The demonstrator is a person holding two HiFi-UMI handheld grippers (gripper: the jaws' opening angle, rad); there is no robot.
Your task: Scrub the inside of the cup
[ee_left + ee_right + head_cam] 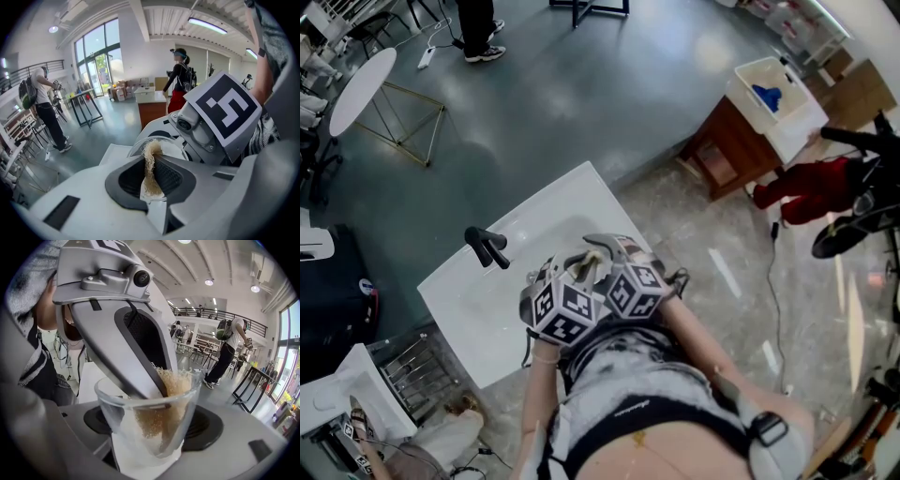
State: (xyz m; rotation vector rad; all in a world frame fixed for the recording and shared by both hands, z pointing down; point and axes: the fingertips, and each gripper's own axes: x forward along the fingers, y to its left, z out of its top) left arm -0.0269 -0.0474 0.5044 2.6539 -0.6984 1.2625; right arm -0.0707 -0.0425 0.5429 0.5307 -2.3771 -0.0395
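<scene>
Two grippers meet over one white sink (478, 300). The right gripper (152, 427) clamps one glass cup (190, 399). The left gripper (153, 152), nearly closed, pinches one fibrous scrubber (151, 174) inside it. From above, marker cubes (564, 309) mostly hide the cup.

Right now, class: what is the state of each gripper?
Left gripper: closed on the fibre scrubber, inside the glass cup.
Right gripper: closed on the glass cup.

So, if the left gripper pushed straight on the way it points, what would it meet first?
The left gripper, pinching a tan fibrous scrubber, reaches into the clear glass cup. Going on, the scrubber would probably press against the cup's bottom first, though depth is unclear.
</scene>
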